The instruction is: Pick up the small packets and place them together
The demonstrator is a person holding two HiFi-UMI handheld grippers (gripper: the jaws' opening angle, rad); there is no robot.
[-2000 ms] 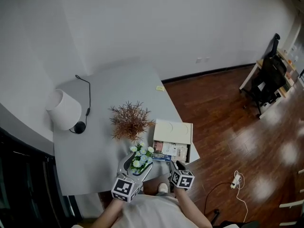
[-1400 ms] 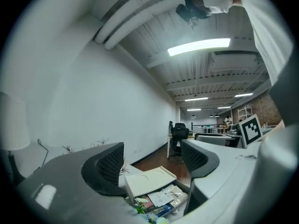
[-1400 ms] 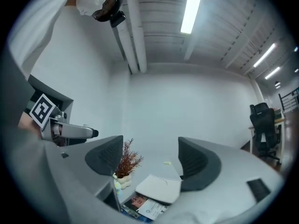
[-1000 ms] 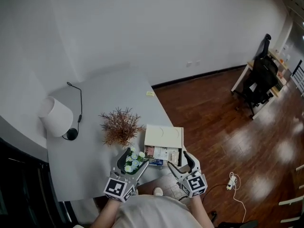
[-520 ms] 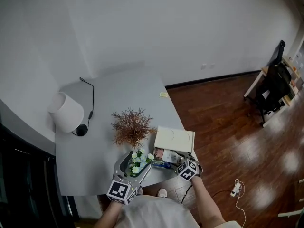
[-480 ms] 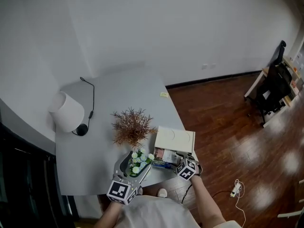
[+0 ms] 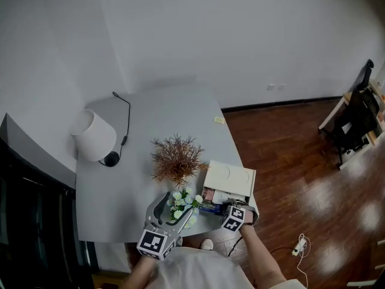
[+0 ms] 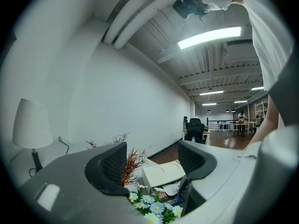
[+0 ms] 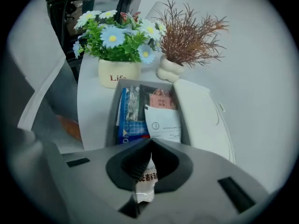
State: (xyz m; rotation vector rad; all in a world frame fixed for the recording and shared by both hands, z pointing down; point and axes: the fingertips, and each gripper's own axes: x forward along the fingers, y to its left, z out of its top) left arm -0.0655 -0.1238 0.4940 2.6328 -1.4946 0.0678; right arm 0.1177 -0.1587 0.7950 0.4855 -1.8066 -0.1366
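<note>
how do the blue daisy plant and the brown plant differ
The daisy plant has green leaves with blue and white flowers; the brown plant is bare rust-coloured sprigs. The daisy plant's pot is straight-sided, cream and printed; the brown plant's vase is small, rounded and white. Both stand upright on the table by the box.

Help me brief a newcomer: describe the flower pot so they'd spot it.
On the grey table, at the near edge beside the open box, stands a cream pot. It alone holds blue and white daisies; its neighbour holds brown dried sprigs.
</note>
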